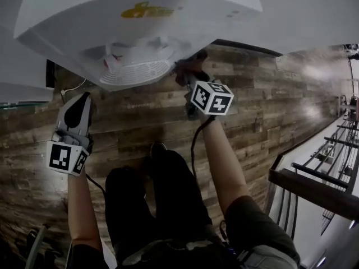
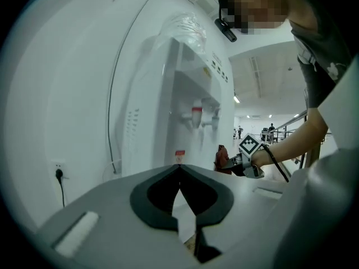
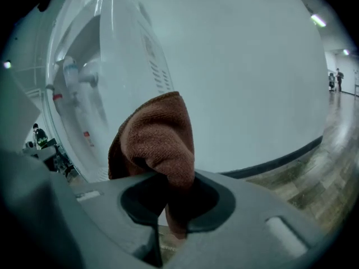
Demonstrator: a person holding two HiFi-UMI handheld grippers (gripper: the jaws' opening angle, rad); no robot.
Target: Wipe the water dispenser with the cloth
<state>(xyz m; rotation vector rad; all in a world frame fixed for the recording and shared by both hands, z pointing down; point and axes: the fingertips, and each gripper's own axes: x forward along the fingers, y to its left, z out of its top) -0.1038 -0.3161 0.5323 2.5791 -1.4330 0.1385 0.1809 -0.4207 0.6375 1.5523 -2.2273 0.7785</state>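
Observation:
The white water dispenser [image 1: 140, 32] fills the top of the head view, with its taps and grille-like drip tray [image 1: 137, 72] facing down. My right gripper [image 1: 189, 74] is shut on a brown cloth [image 1: 182, 72] at the dispenser's front right corner. In the right gripper view the cloth [image 3: 160, 139] bulges out of the jaws [image 3: 168, 184], close to the dispenser's side [image 3: 112, 66]. My left gripper [image 1: 84, 98] hangs lower left, apart from the dispenser, shut with nothing in it [image 2: 179, 170]. The left gripper view looks at the dispenser's front [image 2: 168, 105], with the cloth [image 2: 221, 157] at its right.
Wood-plank floor [image 1: 269, 105] spreads around the dispenser. A stair railing [image 1: 314, 178] runs along the right. A white wall [image 2: 67, 94] stands behind the dispenser, with a plugged socket [image 2: 58, 172] and a cable [image 2: 112, 122]. The person's dark trouser legs [image 1: 162, 195] are below centre.

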